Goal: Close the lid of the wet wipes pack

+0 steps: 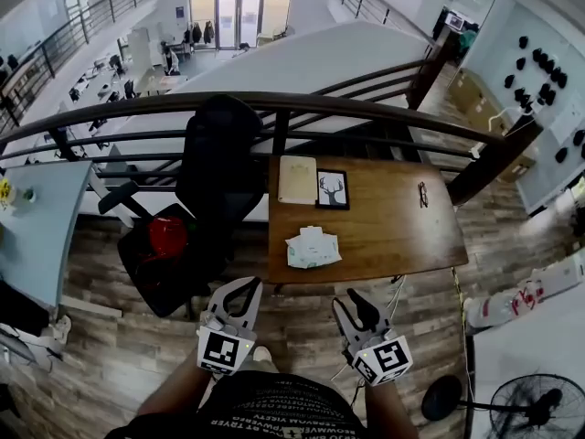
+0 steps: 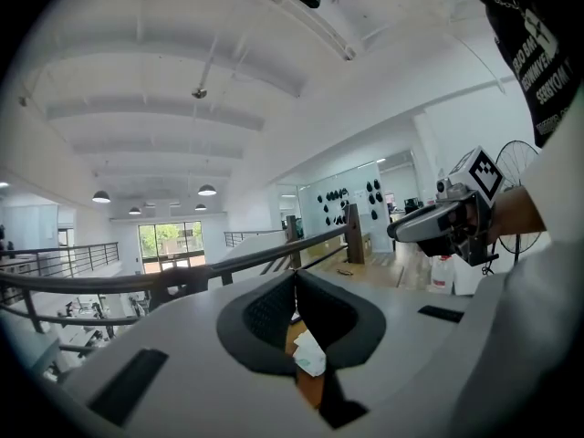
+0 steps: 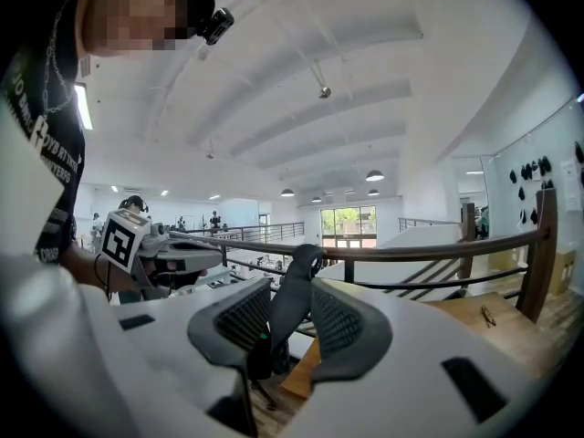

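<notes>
The wet wipes pack (image 1: 313, 248), white and pale green, lies near the front edge of the wooden table (image 1: 393, 236); a white flap stands up on its top. Both grippers hover over the floor short of the table, apart from the pack. My left gripper (image 1: 239, 283) has its fingertips touching and holds nothing. In the left gripper view the pack (image 2: 310, 354) shows through the gap below the closed tips of the left gripper (image 2: 294, 286). My right gripper (image 1: 355, 302) is open and empty. In the right gripper view, the right gripper (image 3: 292, 308) frames a black chair; the pack is hidden.
A beige notebook (image 1: 297, 179), a framed deer picture (image 1: 332, 189) and a small dark item (image 1: 422, 194) lie farther back on the table. A black office chair (image 1: 215, 176) with a red thing (image 1: 167, 237) on its seat stands left of the table. A railing (image 1: 347, 108) runs behind.
</notes>
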A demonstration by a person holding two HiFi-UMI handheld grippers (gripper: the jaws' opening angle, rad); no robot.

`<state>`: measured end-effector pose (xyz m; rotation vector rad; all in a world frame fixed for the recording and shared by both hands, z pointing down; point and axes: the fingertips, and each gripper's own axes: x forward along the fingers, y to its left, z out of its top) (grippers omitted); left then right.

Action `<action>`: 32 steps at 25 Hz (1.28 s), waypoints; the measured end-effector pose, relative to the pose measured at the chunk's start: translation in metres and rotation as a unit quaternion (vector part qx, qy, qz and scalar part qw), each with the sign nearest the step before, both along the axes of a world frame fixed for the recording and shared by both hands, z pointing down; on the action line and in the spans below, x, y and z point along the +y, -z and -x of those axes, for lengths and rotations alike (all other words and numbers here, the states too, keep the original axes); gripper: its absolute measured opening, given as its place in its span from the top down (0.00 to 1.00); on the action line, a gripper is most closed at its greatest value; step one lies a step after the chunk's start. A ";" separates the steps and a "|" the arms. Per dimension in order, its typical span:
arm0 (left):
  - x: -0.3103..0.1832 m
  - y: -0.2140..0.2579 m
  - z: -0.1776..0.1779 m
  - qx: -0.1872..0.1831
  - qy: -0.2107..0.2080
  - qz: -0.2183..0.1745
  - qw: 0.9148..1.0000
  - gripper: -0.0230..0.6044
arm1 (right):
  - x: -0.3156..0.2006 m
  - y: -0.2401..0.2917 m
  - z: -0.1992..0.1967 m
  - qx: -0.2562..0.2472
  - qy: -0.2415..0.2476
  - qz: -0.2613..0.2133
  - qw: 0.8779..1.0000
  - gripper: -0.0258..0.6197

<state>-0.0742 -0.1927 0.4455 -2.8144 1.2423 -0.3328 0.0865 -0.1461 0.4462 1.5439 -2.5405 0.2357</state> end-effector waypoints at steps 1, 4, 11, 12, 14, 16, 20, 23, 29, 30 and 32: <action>-0.002 -0.001 0.001 0.001 -0.002 -0.001 1.000 0.92 | -0.004 0.002 0.004 -0.002 0.002 -0.003 1.000 0.75; -0.006 -0.001 0.000 0.005 -0.011 -0.007 1.000 0.92 | -0.008 0.009 0.013 -0.013 0.010 -0.005 1.000 0.75; 0.002 -0.011 -0.013 0.002 -0.029 0.007 1.000 0.92 | -0.005 0.003 0.004 -0.029 0.001 -0.001 1.000 0.75; 0.002 -0.013 -0.016 -0.002 -0.032 0.010 0.999 0.92 | -0.005 0.000 0.002 -0.030 0.001 0.000 1.000 0.75; 0.002 -0.015 -0.023 -0.008 -0.036 0.011 0.999 0.92 | -0.007 -0.005 -0.003 -0.032 0.001 0.002 0.999 0.75; -0.002 -0.016 -0.030 -0.011 -0.038 0.009 0.999 0.92 | -0.013 -0.011 -0.008 -0.039 0.002 0.006 0.999 0.75; -0.013 -0.016 -0.044 -0.016 -0.031 0.018 0.999 0.92 | -0.032 -0.018 -0.018 -0.047 0.016 0.013 0.999 0.75; -0.026 -0.015 -0.050 -0.019 -0.018 0.023 0.999 0.92 | -0.051 -0.021 -0.024 -0.049 0.031 0.014 0.998 0.75; -0.061 -0.013 -0.067 -0.018 0.000 0.014 1.000 0.92 | -0.091 -0.033 -0.042 -0.043 0.049 0.028 0.997 0.75; -0.066 -0.015 -0.070 -0.018 0.003 0.015 1.000 0.92 | -0.096 -0.037 -0.046 -0.043 0.049 0.034 0.997 0.75; -0.077 -0.020 -0.075 -0.023 0.009 0.022 0.999 0.92 | -0.106 -0.044 -0.051 -0.042 0.053 0.043 0.997 0.75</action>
